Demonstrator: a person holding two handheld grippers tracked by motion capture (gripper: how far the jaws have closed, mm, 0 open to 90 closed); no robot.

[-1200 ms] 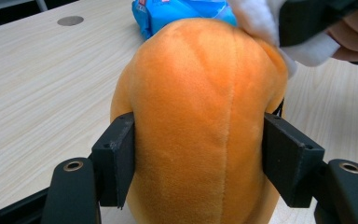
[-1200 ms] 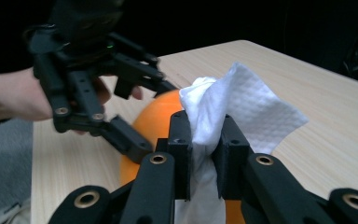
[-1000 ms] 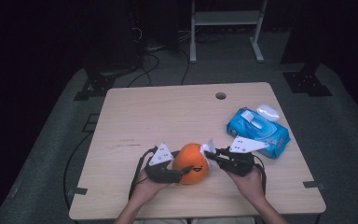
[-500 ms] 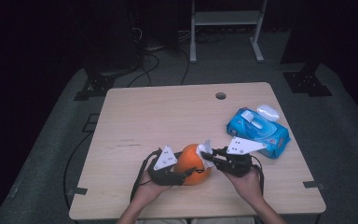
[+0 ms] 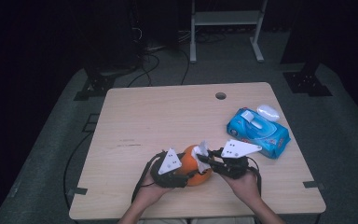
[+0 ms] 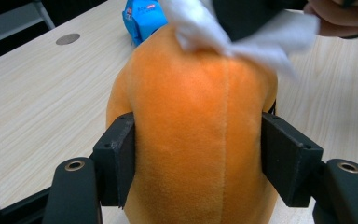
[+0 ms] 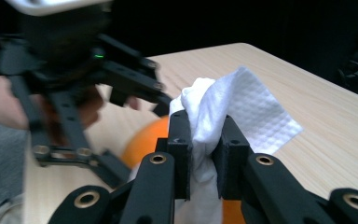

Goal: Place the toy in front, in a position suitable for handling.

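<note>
Left gripper [image 5: 179, 173]: jaws clamping the flanks of an orange plush toy [image 5: 193, 169], sitting at six o'clock on the table [image 5: 158, 116]. Since a second ago the toy is being shifted slightly rightward, which suggests wiping is under way. Right gripper [image 5: 206, 161]: jaws pinched on a white wipe [image 5: 200, 151], pressing it on the toy's top. Blue wipe pack [image 5: 258, 133]: lying at three o'clock. Toy's underside and face are staying hidden; the wipe's lower end is cut off.

black left gripper [image 5: 186, 173] w/ grey triangular plate, right gripper [image 5: 204, 160] same, brass-ringed screws, black cables
</note>
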